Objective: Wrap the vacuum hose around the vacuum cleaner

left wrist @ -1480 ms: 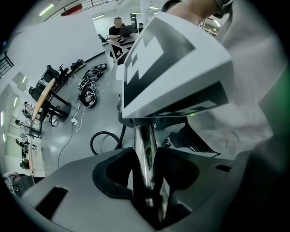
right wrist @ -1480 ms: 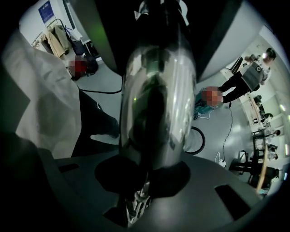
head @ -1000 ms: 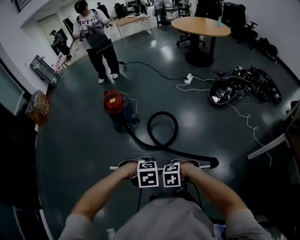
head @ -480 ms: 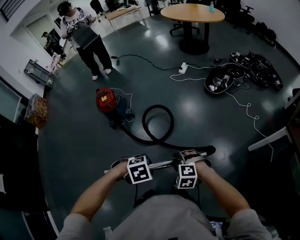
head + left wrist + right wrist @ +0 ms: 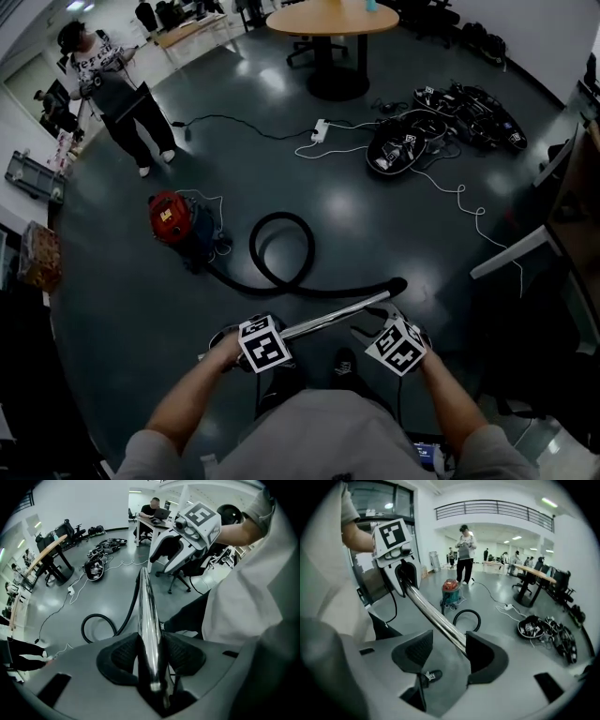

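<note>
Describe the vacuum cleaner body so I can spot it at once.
From the round wooden table at the top of the head view, go down-left past the standing person. The vacuum cleaner is the small red-topped canister on the dark floor, the only thing the looping black hose runs into.

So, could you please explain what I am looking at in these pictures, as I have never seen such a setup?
No robot here: a person carries a hand-held two-jaw gripper in each hand. The wide picture comes from a camera on their head, looking down; the other two come from cameras riding on the grippers, looking along the jaws. On the floor are a red vacuum cleaner and its black hose, lying in a loop and ending in a chrome tube. The left gripper is clamped on that tube. The right gripper has just been opening its jaws; the tube runs between them, unclamped. Further off are a round table and a heap of cables.
</note>
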`<state>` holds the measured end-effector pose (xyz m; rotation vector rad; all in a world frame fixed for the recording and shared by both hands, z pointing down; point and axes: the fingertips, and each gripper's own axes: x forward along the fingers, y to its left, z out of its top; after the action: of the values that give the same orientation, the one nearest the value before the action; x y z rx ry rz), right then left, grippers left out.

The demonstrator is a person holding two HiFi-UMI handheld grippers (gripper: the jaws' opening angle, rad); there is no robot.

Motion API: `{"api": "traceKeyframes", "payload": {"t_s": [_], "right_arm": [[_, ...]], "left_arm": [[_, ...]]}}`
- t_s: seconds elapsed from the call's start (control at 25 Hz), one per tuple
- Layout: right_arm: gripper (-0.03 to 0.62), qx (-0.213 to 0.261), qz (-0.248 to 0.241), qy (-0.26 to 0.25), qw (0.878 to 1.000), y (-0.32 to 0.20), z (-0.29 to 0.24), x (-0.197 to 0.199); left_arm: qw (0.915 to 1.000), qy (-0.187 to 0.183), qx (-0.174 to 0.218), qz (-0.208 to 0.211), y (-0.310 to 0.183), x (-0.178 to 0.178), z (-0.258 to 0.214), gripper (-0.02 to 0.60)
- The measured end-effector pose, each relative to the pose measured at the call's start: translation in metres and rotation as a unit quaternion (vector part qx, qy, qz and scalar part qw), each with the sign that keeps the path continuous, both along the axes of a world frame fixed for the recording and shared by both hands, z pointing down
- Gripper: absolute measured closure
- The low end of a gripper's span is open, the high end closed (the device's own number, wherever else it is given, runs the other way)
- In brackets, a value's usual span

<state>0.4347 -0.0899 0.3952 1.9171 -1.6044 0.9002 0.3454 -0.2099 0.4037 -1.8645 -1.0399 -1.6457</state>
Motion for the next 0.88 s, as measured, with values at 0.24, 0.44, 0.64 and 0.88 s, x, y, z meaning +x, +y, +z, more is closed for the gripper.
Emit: {"api": "traceKeyframes", "payload": {"t_s": [0.24, 0.44, 0.64, 0.88], "right_arm": [[0.390, 0.055, 0.163, -0.127, 0.977, -0.021, 0.009, -0.002], [0.330, 0.127, 0.285, -0.236, 0.920, -0.049, 0.024, 0.002], [0.250, 0.171, 0.344, -0.288, 0.877, -0.093, 0.036, 0.005], [0.230, 0.266, 0.451, -0.377, 0.764, -0.135, 0.051, 0.015]], "left_arm": [[0.9997, 0.013, -0.018, -0.007, -0.020, 0.015, 0.009, 0.405], [0.9990, 0.027, -0.035, -0.012, -0.038, 0.027, 0.021, 0.405], [0.9979, 0.037, -0.053, -0.004, -0.060, 0.035, 0.025, 0.405], [0.9957, 0.052, -0.076, 0.008, -0.069, 0.040, 0.030, 0.405]]}}
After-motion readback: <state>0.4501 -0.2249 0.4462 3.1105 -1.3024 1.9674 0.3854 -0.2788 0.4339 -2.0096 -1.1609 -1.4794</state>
